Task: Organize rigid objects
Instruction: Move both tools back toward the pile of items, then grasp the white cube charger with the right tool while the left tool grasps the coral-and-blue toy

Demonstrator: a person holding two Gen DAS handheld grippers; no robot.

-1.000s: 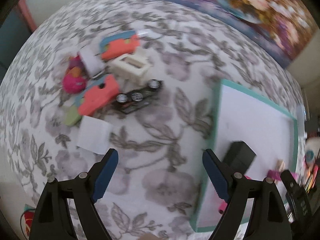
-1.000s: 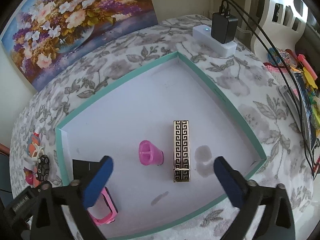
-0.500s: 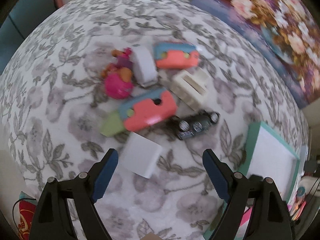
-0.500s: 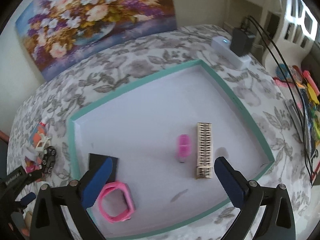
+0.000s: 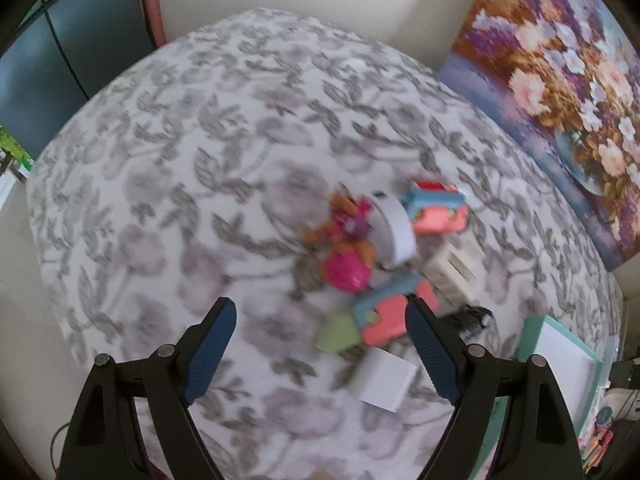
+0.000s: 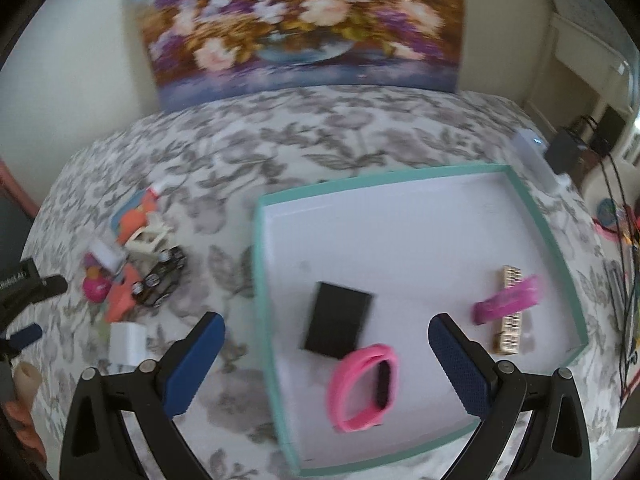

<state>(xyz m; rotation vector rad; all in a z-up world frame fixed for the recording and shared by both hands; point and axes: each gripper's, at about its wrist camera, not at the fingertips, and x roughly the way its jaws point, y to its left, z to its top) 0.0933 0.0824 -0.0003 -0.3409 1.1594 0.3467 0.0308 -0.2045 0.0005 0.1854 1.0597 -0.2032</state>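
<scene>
Left wrist view: the left gripper (image 5: 318, 320) hangs wide and empty above the cloth, the toy pile (image 5: 384, 264) just ahead and to its right. It looks like the reach for the next toy; it must centre on one piece.

Right wrist view: the right gripper (image 6: 326, 338) is wide, empty, over the tray (image 6: 400, 178) edge, where box (image 6: 338, 320) and band (image 6: 362, 386) lie.

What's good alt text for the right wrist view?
A teal-rimmed white tray on a floral cloth holds a black box, a pink wristband, a patterned gold block and a magenta piece lying across the block. The open, empty right tool hovers above its near edge. Blurred toys lie left of the tray.
</scene>
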